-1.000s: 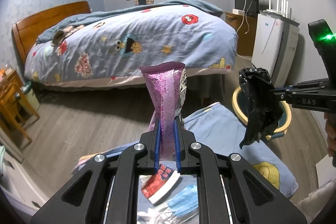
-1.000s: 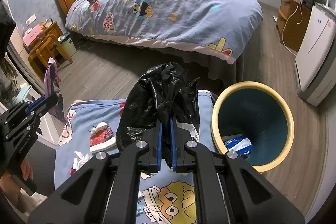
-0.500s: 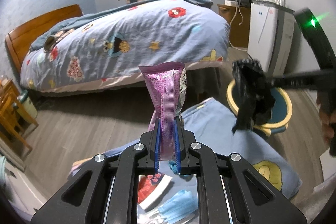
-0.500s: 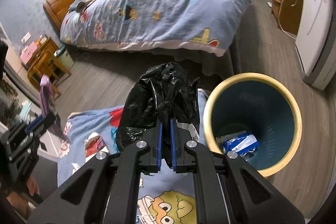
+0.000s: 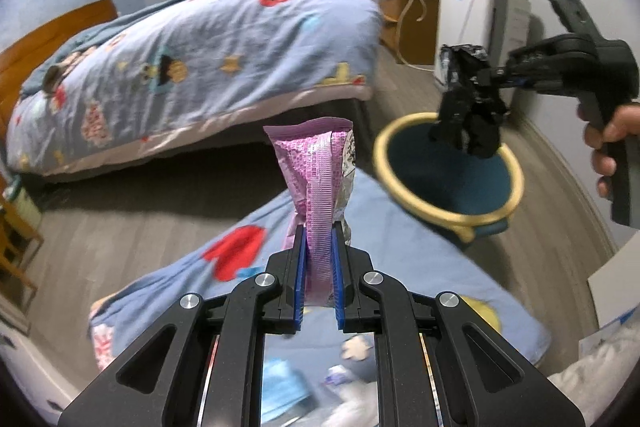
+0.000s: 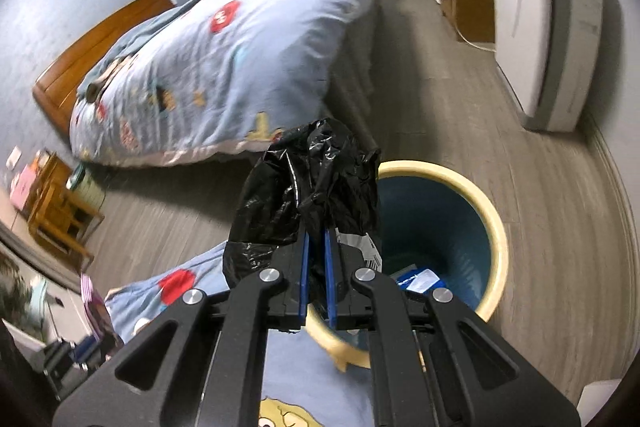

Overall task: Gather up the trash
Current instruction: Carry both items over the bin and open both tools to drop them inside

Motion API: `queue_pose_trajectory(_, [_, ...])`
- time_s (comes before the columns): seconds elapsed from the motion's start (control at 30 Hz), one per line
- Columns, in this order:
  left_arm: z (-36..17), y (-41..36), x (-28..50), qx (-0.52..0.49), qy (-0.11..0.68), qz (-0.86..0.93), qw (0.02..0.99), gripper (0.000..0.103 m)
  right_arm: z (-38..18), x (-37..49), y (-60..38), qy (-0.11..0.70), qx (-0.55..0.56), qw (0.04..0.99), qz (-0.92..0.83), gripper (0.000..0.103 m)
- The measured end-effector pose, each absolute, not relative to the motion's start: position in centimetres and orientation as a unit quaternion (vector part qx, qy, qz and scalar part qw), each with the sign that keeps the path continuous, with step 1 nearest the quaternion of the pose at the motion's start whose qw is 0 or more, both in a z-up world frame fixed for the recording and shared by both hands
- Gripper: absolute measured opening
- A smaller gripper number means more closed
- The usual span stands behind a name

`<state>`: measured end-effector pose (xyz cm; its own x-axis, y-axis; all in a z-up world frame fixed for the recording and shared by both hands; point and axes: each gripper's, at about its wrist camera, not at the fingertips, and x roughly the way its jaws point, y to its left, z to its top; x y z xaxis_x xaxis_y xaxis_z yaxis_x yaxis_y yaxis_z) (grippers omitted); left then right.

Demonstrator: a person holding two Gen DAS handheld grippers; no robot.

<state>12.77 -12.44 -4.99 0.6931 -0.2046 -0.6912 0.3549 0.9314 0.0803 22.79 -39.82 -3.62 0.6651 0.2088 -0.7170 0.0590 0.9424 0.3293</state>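
Left wrist view: the left gripper is clamping a purple snack wrapper between its blue pads, and the wrapper is standing upright out of the jaws, its crimped top edge flared wide. Below it, a blue cartoon-print blanket is lying over the floor, with a blurred light-blue scrap showing between the gripper's arms (too smeared to name). Off to the right, the right gripper is pinching a crumpled black plastic bag, which is dangling over the mouth of the yellow-rimmed blue bin.

Right wrist view: the right gripper is squeezing that black plastic bag tight in its pads, the bag bunching up above the fingers and hanging just at the left edge of the bin. Inside the bin, a blue-and-white packet is lying at the bottom. The blanket is touching the bin's near rim. At lower left, the purple wrapper is poking up.
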Motion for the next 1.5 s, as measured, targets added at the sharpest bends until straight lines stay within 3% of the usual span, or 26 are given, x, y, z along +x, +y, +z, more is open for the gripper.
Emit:
queue_pose_trajectory(0.33, [-8.2,-19.4,15.8,0.072,0.409,-0.207,0.886,0.013,-5.4,23.5,-43.8,0.421,0.198,0.885,0.008,0.006])
queue_pose_trajectory(0.97, [-8.5,-27.8,22.3,0.107,0.395,-0.234,0.882,0.013,-8.7,23.8,-48.3,0.436,0.271,0.858,-0.024,0.006])
queue_pose_trajectory(1.37, [-9.2,-28.1,23.9,0.102,0.398,-0.219,0.885,0.02,-9.1,23.8,-48.1,0.436,0.278,0.856,-0.014,0.007])
queue_pose_trajectory(1.5, [-9.6,-27.9,23.9,0.099,0.398,-0.217,0.886,0.032,-9.2,23.9,-48.1,0.438,0.276,0.856,-0.013,0.009])
